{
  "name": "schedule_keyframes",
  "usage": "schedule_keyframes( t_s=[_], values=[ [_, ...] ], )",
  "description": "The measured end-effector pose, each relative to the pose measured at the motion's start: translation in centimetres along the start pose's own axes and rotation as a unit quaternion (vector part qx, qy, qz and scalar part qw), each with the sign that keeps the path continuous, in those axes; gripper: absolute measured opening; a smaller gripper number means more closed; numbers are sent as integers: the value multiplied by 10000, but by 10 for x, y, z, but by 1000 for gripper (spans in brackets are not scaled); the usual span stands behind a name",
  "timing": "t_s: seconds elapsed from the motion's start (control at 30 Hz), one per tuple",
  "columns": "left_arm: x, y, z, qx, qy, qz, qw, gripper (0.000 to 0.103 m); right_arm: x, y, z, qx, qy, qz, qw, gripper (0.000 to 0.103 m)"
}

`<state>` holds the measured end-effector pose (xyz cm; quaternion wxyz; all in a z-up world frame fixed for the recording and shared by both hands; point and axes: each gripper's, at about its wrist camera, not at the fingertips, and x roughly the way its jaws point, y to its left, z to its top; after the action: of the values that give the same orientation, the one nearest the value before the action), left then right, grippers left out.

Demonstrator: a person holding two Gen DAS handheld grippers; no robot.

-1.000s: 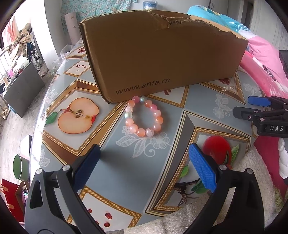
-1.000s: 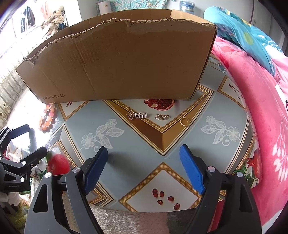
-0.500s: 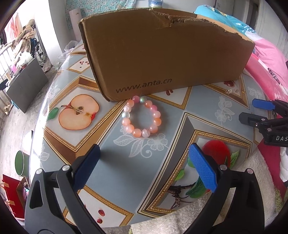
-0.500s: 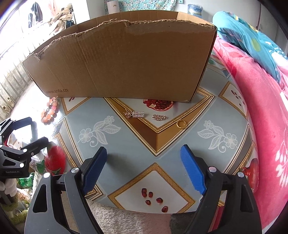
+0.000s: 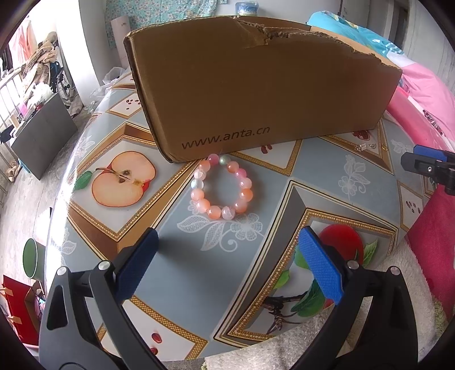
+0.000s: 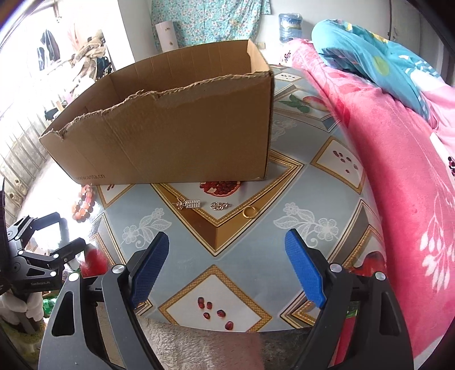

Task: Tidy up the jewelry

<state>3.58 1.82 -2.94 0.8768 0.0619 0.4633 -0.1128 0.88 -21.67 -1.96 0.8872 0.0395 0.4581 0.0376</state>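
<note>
Round table [image 5: 93, 159] covered in blue-grey fruit-print oilcloth. Pink floral blanket [image 6: 398, 170] and turquoise bedding [image 6: 369, 51] alongside. Floral teal curtain [image 6: 210, 20] on white rear wall. Strong daylight from the left. Grey floor.

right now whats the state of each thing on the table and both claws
cardboard box: open-topped, upright, torn front rim
beaded bracelet: flat on the table, against the box
gold ring: flat, loose
two silver pieces: loose, beside the ring
left claw: open, empty
right claw: open, empty

Two down-tilted views, shared box [image 5: 261, 94]
</note>
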Motion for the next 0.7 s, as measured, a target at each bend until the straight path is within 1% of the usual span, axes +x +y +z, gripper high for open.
schedule_keyframes(
  t_s=[0.17, 0.37, 0.5, 0.53, 0.6, 0.7],
  values=[
    [0, 0, 0, -59, -21, 40, 10000, 96, -3, -12, -14, 97, -108, 21, 9999, 82],
    [-2, -3, -1, -120, -160, 104, 9997, 96, 3, -16, -35, -155, -492, -400, 9979, 82],
    [-3, -5, -1, -191, -205, 154, 9995, 96, 10, -21, -40, -276, -742, -382, 9961, 82],
    [-4, -6, -2, -209, -218, 172, 9994, 96, 12, -21, -41, -311, -787, -366, 9957, 83],
    [-4, -8, -2, -269, -246, 221, 9991, 96, 14, -21, -43, -384, -900, -228, 9949, 93],
    [-4, -10, -1, -333, -213, 268, 9989, 96, 18, -18, -45, -435, -1049, -293, 9931, 97]
  ],
)
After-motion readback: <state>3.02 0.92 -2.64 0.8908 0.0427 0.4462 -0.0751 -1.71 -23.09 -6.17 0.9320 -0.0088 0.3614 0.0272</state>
